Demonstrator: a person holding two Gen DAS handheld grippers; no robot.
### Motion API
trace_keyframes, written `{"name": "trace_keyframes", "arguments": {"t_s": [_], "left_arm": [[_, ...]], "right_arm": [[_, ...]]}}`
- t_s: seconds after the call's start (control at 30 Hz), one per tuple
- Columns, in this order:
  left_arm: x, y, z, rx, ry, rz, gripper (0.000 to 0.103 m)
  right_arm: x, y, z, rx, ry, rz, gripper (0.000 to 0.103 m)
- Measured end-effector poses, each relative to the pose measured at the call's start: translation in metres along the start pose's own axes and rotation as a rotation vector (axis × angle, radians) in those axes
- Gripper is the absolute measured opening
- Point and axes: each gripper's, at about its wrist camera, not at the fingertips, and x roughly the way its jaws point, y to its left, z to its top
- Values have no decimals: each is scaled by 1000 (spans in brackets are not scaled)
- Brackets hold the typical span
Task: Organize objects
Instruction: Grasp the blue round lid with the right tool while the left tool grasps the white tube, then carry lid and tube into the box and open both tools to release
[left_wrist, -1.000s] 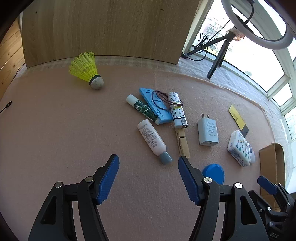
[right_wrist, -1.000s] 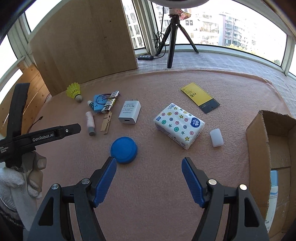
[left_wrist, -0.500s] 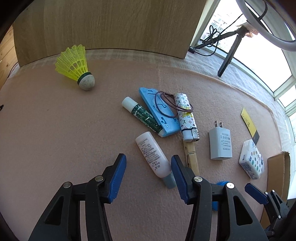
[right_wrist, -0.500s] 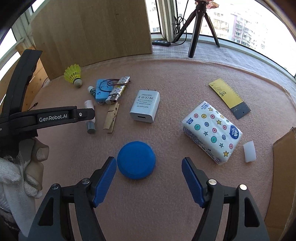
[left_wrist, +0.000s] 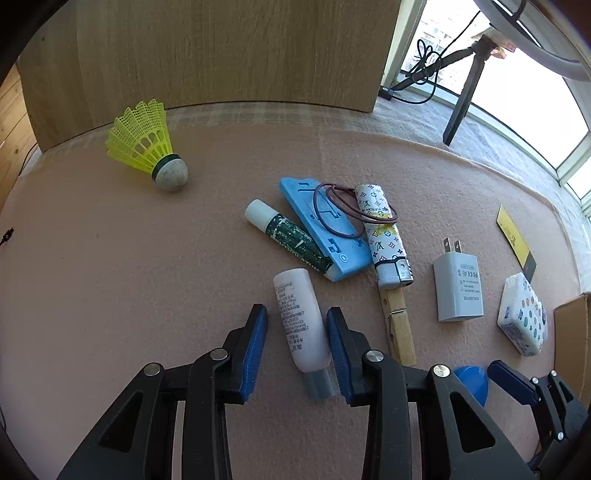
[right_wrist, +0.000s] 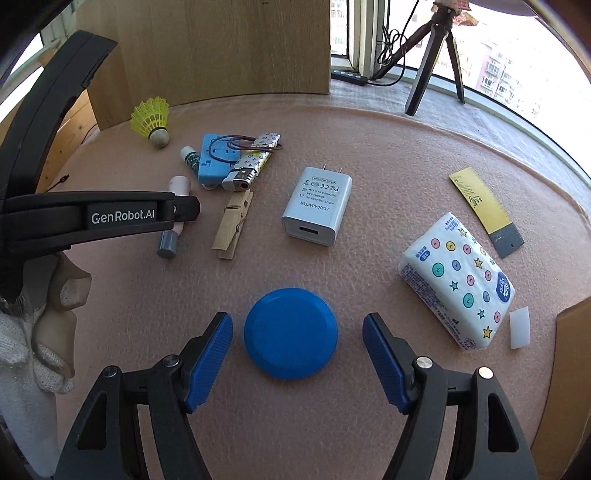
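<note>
L gripper (left_wrist: 297, 334) jaws were closing, not yet pinching the tube (left_wrist: 301, 325); round tube could've rolled off. R gripper (right_wrist: 297, 341) gaped wide round the blue lid (right_wrist: 290, 333).

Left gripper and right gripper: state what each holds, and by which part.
Nothing is gripped yet. The left gripper, jaws just closing, straddles the white tube mid-body; the right gripper stands open around the blue lid.

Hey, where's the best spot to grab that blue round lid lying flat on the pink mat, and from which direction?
Take the blue round lid by its rim, across the full width, coming from above. It lies flat and low on the mat, so only the edge offers opposing faces. The right hand-held gripper already straddles it with its jaws open, apparently wide enough; the lid sits nearer the left finger, so centring first may help.
</note>
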Motion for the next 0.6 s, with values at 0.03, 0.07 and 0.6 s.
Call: {"name": "trace_keyframes", "arguments": {"t_s": [0.03, 0.07, 0.6], "left_arm": [[0, 1, -1, 1, -1, 2, 31], [-1, 3, -1, 0, -2, 2, 27], [-10, 10, -19, 1, -9, -15, 22]], "right_arm": [[1, 0, 0, -4, 3, -4, 69], [2, 0, 0, -8, 3, -7, 69], [1, 2, 0, -56, -19, -28, 46]]}}
